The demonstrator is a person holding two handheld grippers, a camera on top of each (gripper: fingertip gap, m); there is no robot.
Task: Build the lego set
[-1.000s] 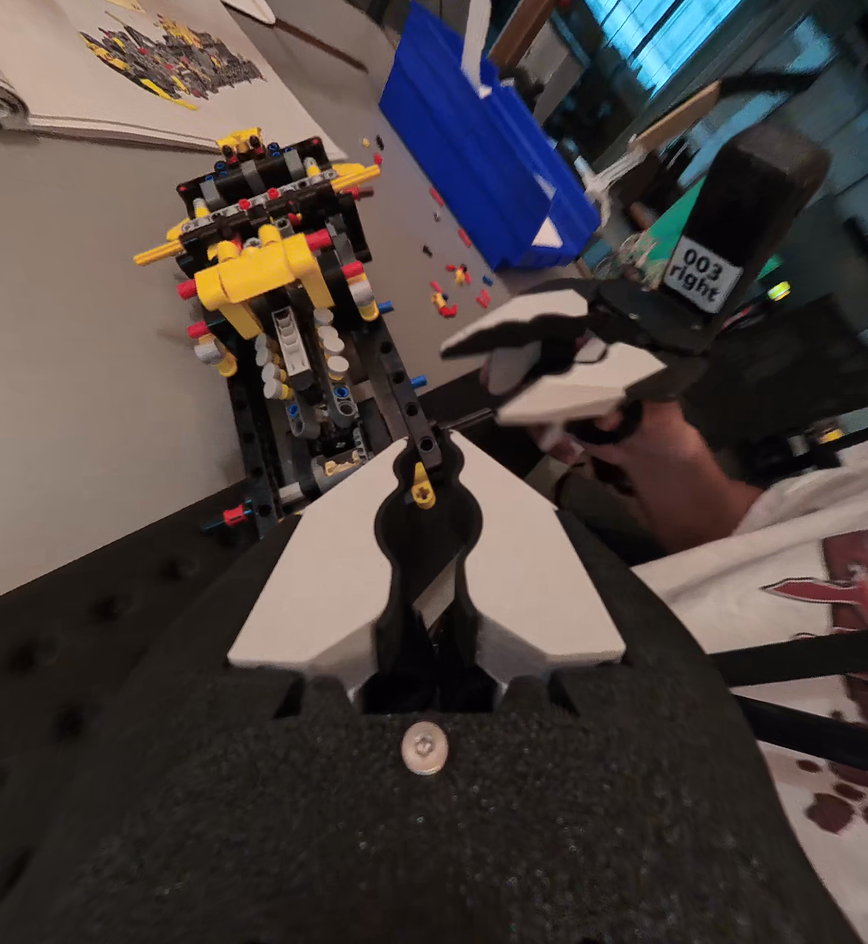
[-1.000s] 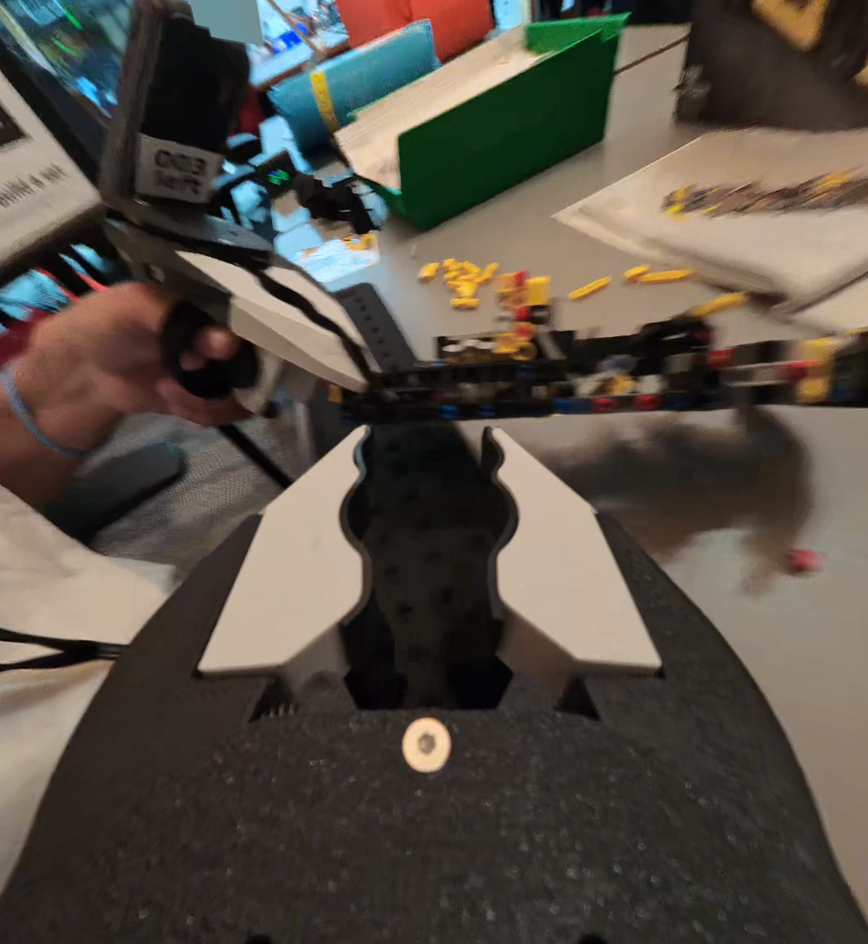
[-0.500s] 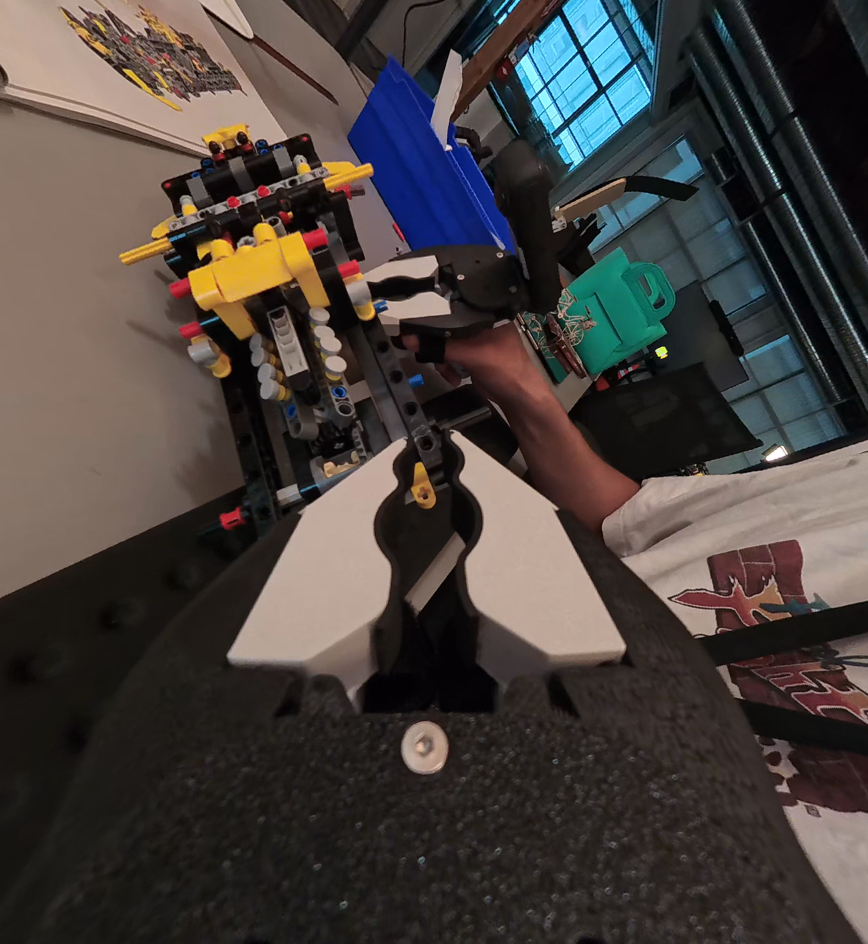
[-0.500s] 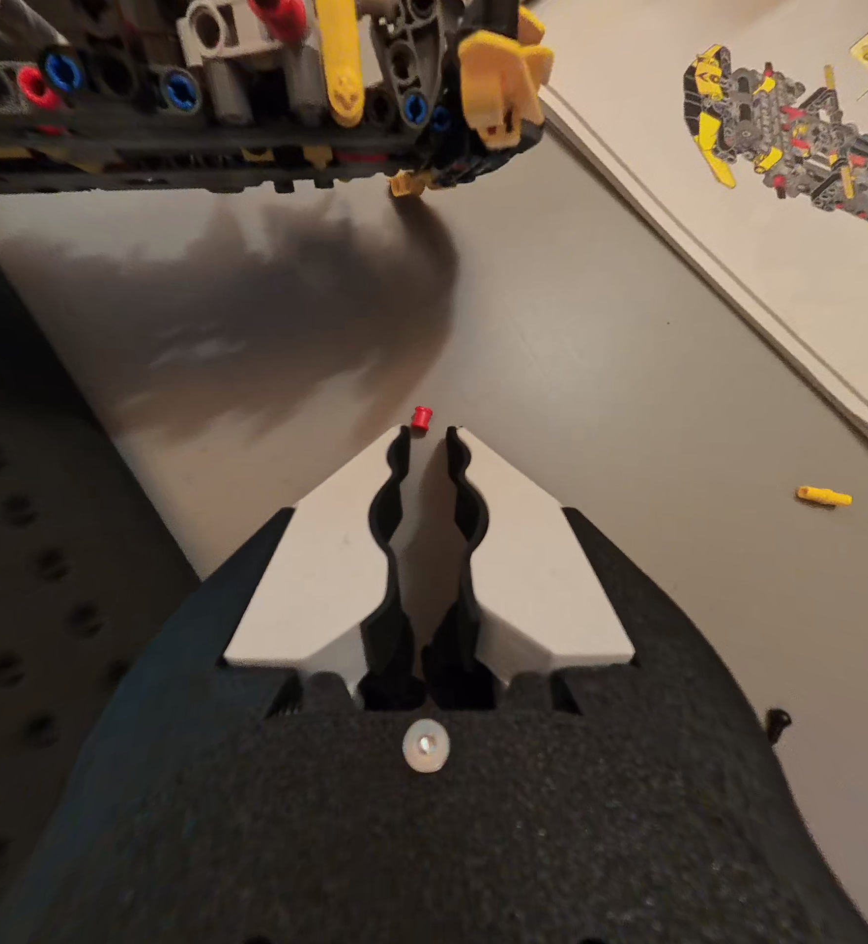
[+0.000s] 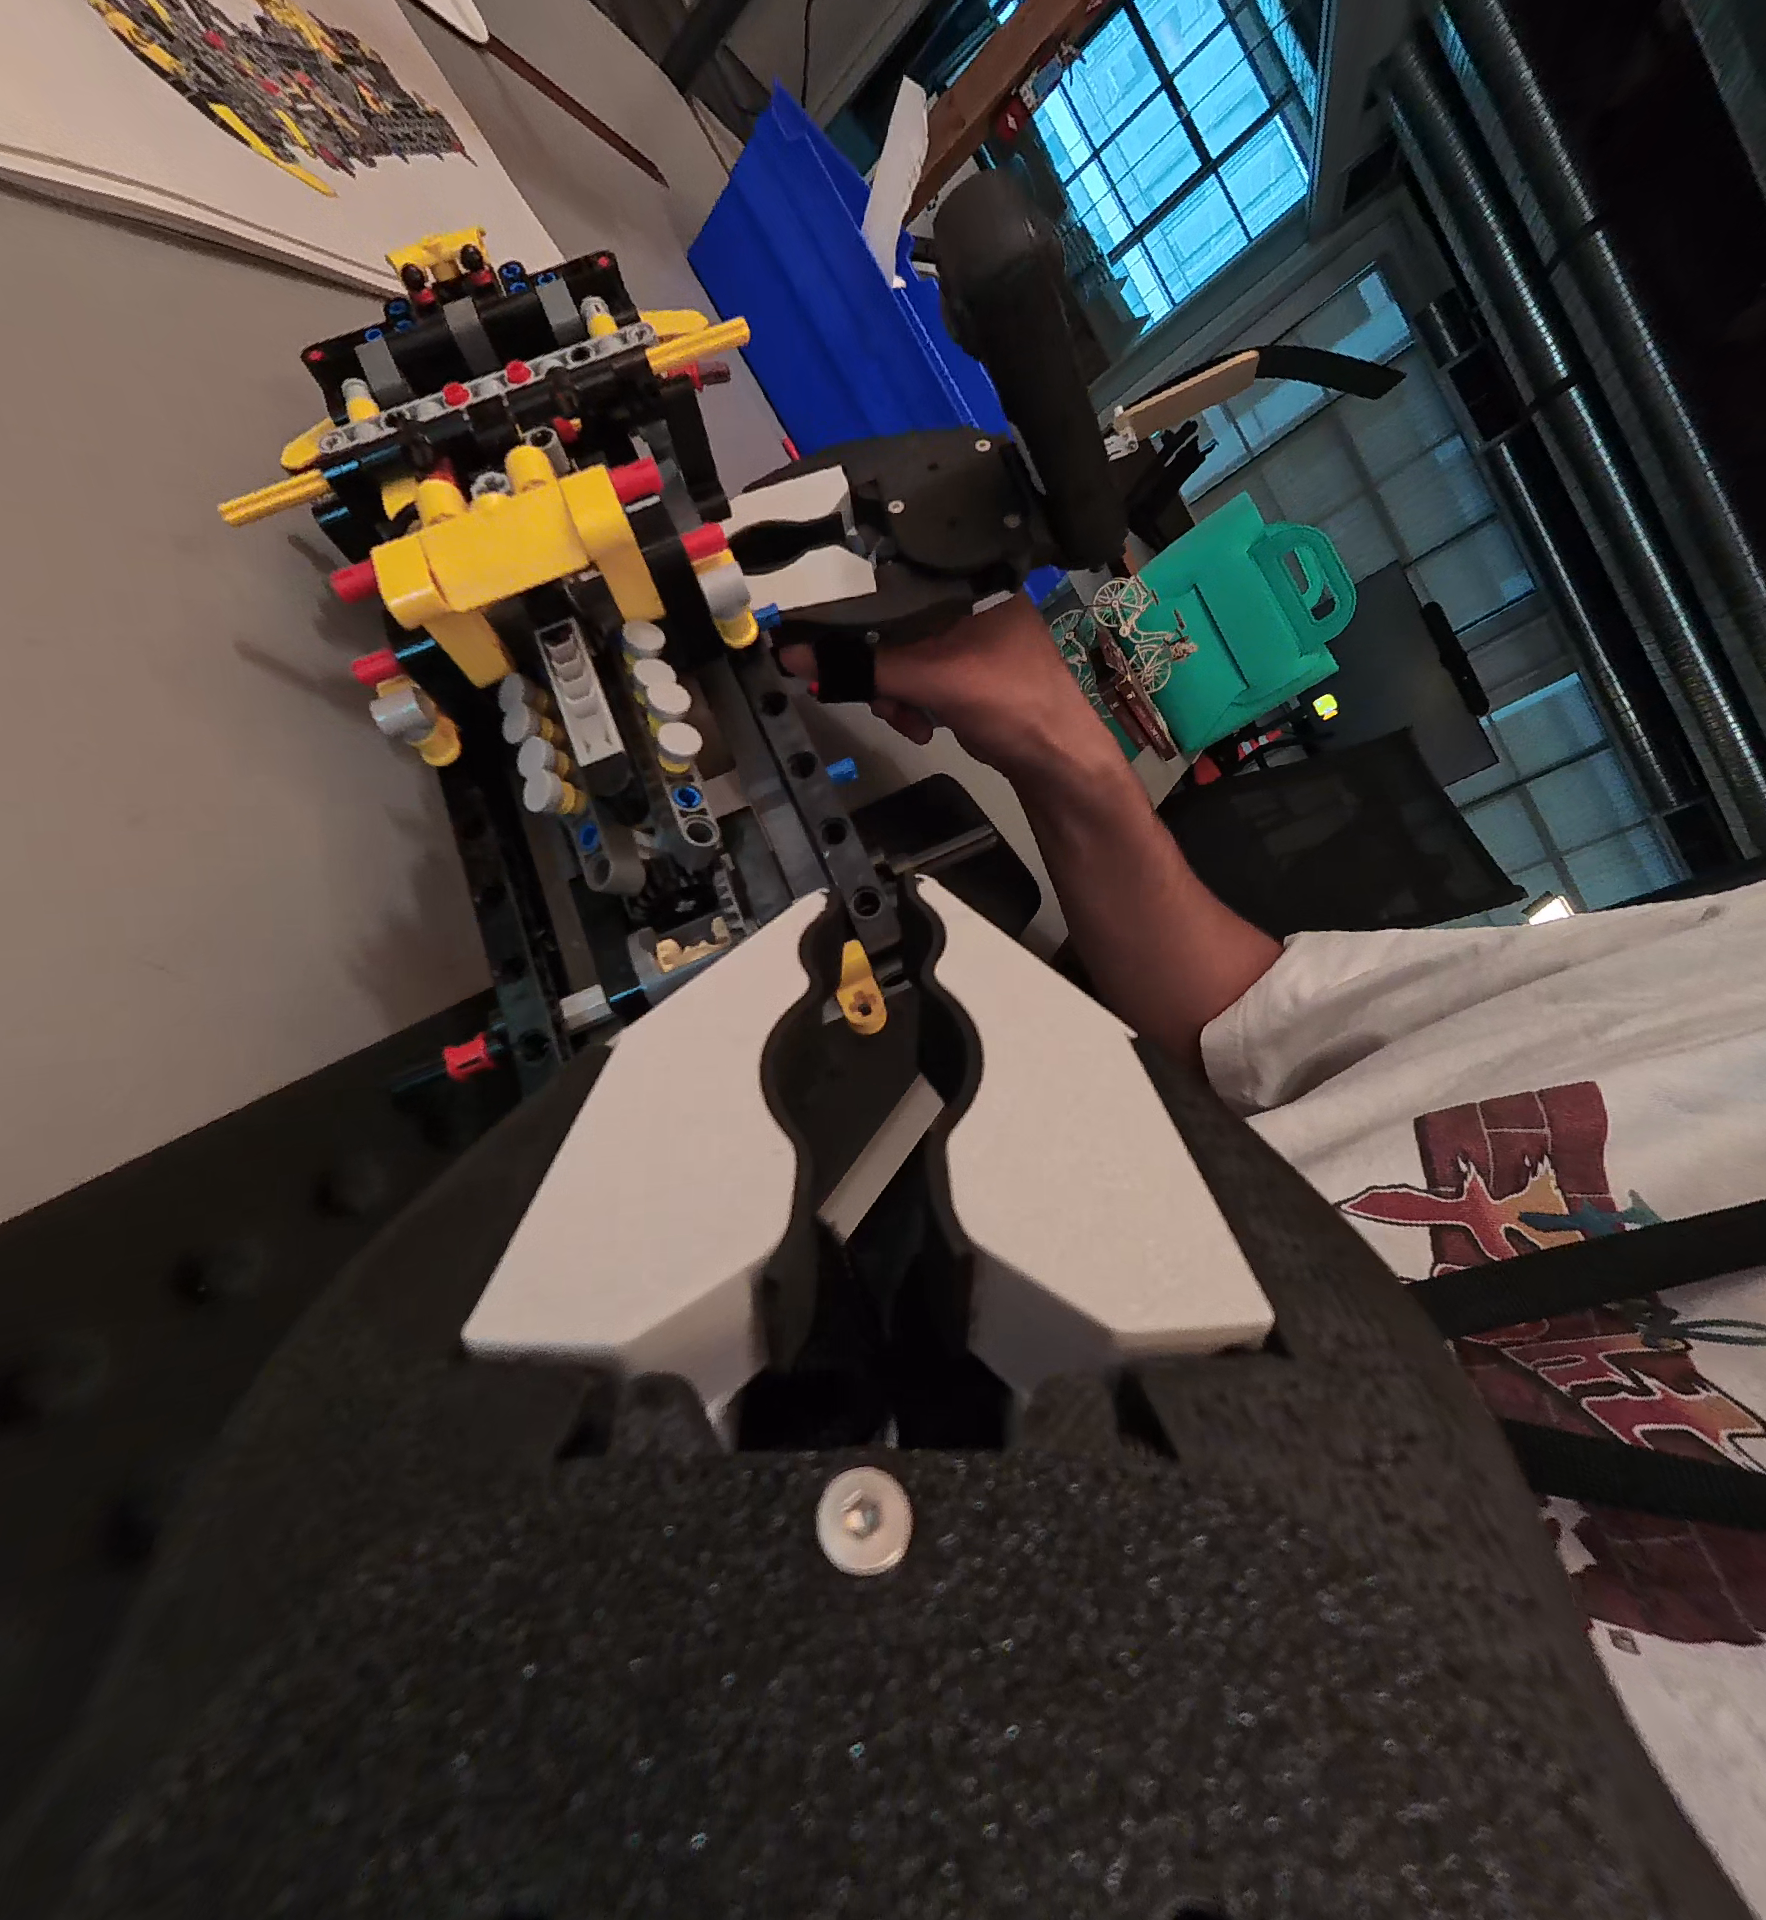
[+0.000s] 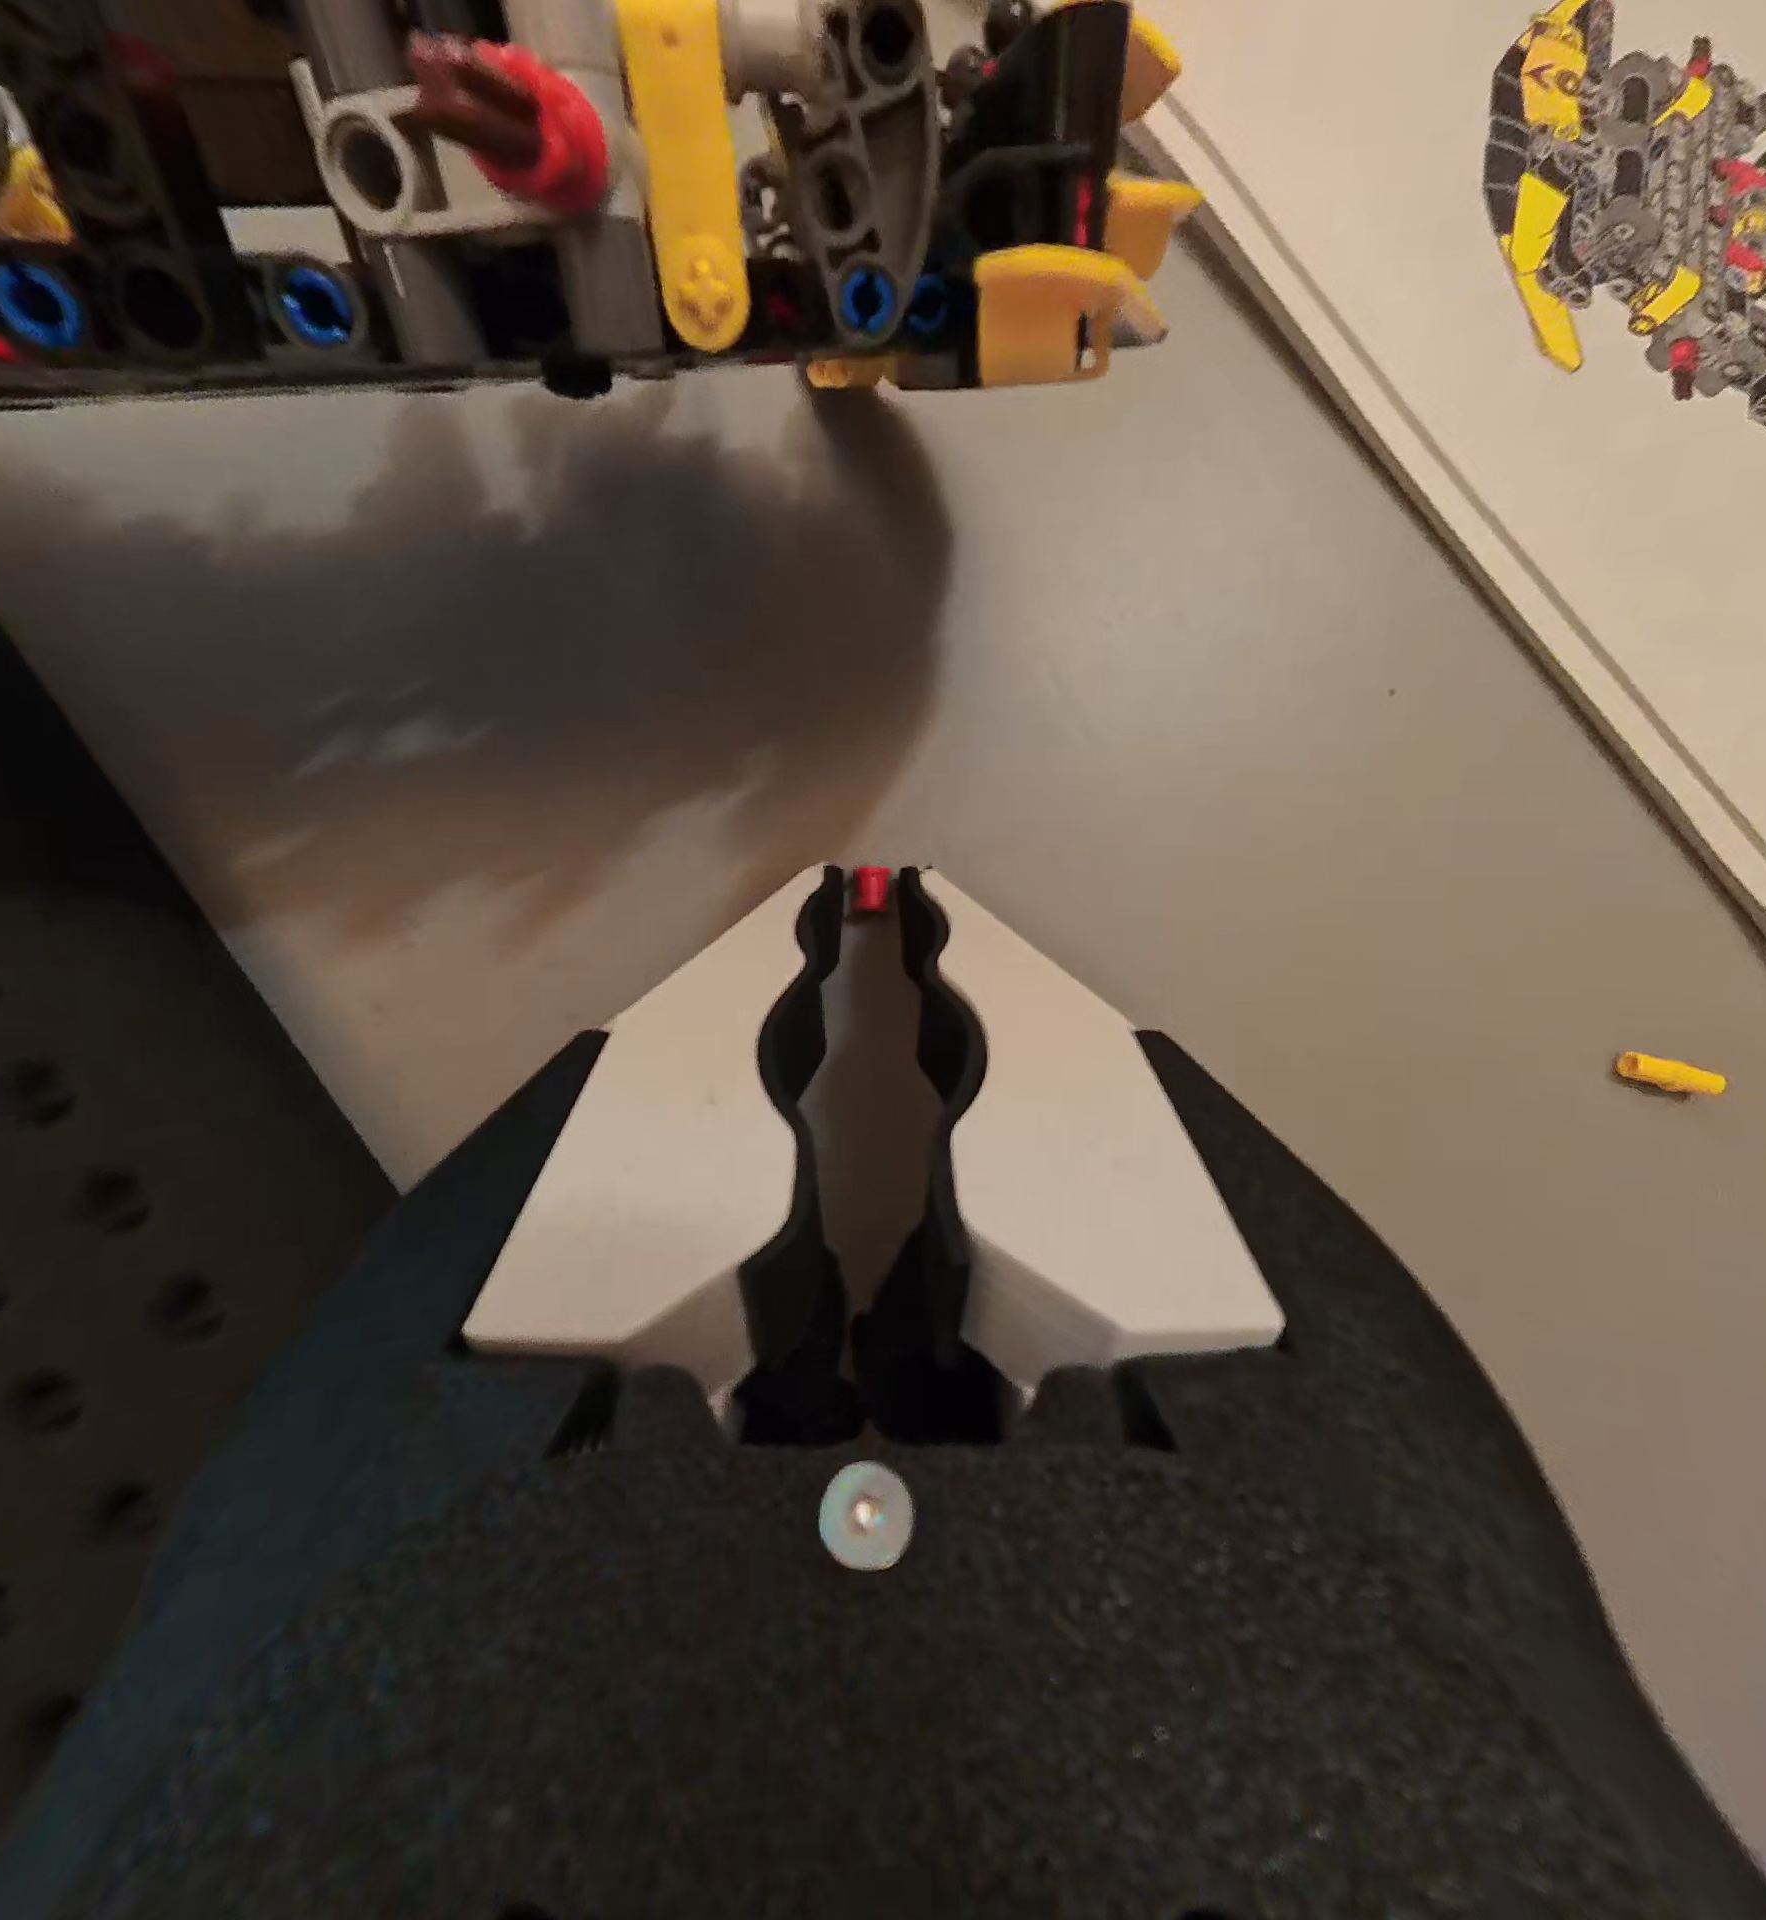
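Note:
The black, yellow and grey lego model (image 5: pixel 546 582) is held up off the grey table. My left gripper (image 5: pixel 863 906) is shut on a black beam at the model's near end, beside a small yellow piece (image 5: pixel 861 982). In the right wrist view the model (image 6: pixel 650 208) hangs across the top with its shadow on the table below. My right gripper (image 6: pixel 866 883) is closed down on a small red pin (image 6: pixel 866 891) at its fingertips, low over the table. It also shows in the left wrist view (image 5: pixel 754 545), right beside the model's side.
An open instruction booklet (image 6: pixel 1585 416) lies at the right, also visible in the left wrist view (image 5: pixel 131 94). A loose yellow pin (image 6: pixel 1671 1073) lies on the table. A black perforated mat (image 6: pixel 48 1143) covers the left. A blue bin (image 5: pixel 827 312) stands behind the model. The person's arm (image 5: pixel 1097 810) reaches across. Spacing between my two grippers at the tips: around 20 cm.
My right gripper swung from facing the model to low over the table, narrowed, and now has the red pin between its tips. My left gripper keeps holding the model.

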